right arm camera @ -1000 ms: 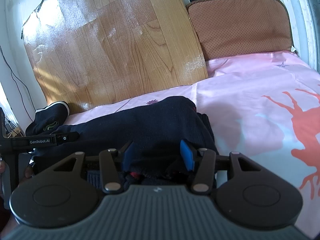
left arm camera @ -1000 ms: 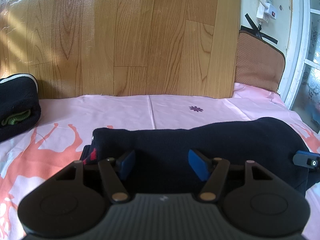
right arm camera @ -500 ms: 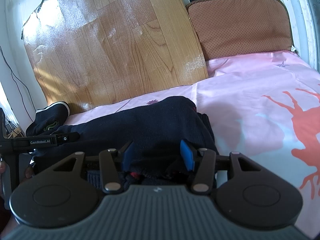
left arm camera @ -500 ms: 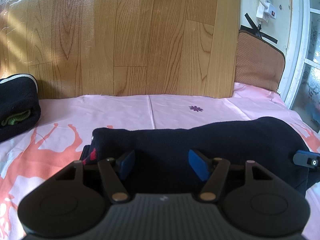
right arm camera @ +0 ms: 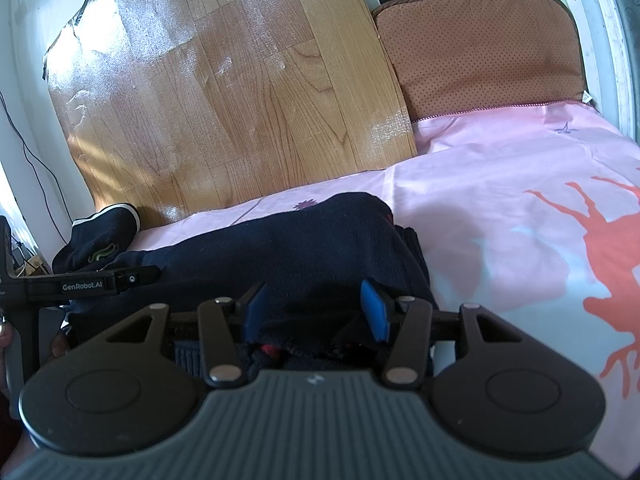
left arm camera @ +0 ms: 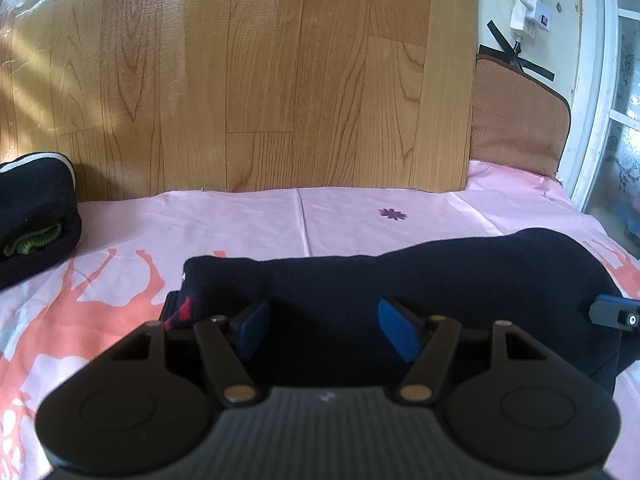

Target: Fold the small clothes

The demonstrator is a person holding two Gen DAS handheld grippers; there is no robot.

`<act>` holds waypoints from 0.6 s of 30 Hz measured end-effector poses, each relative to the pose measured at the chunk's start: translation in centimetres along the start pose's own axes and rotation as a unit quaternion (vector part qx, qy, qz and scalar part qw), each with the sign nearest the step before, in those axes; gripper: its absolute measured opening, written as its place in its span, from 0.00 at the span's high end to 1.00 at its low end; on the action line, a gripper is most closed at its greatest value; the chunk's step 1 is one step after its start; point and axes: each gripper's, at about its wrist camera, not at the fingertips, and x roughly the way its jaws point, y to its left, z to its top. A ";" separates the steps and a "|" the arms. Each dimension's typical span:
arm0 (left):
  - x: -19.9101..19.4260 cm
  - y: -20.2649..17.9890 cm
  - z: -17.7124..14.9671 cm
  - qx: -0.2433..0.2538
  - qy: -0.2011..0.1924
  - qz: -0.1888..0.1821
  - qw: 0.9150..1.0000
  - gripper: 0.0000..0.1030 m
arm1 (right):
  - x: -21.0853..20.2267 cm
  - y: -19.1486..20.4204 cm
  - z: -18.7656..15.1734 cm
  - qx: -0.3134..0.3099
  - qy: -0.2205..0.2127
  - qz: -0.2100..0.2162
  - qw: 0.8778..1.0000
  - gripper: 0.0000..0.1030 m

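The dark knit (left arm camera: 420,280) lies folded on the pink bed (left arm camera: 248,224). It looks soft, thick and floppy. The left gripper (left arm camera: 320,326) and right gripper (right arm camera: 316,312) have jaws half open around its near edge; a squeeze cannot be told. Corners look best to hold.

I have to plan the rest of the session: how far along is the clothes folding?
Done, it seems: a dark folded garment sits aside by the wood panel. In hand: the navy garment lies doubled over on the pink sheet, with the left gripper and right gripper at its near edge, cloth between their jaws. Left: finishing this fold; whether more clothes wait is not visible.
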 end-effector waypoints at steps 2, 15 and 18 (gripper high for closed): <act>0.0 0.0 0.0 0.001 0.001 0.000 1.000 0.38 | 0.0 0.0 0.0 0.000 0.001 0.000 1.000 0.47; 0.4 -0.2 0.2 0.012 0.017 0.002 1.000 0.28 | 0.0 0.1 0.0 -0.001 0.002 0.000 1.000 0.46; 0.4 -0.3 0.2 0.015 0.020 0.002 1.000 0.26 | 0.1 0.3 0.0 -0.006 0.005 0.004 1.000 0.40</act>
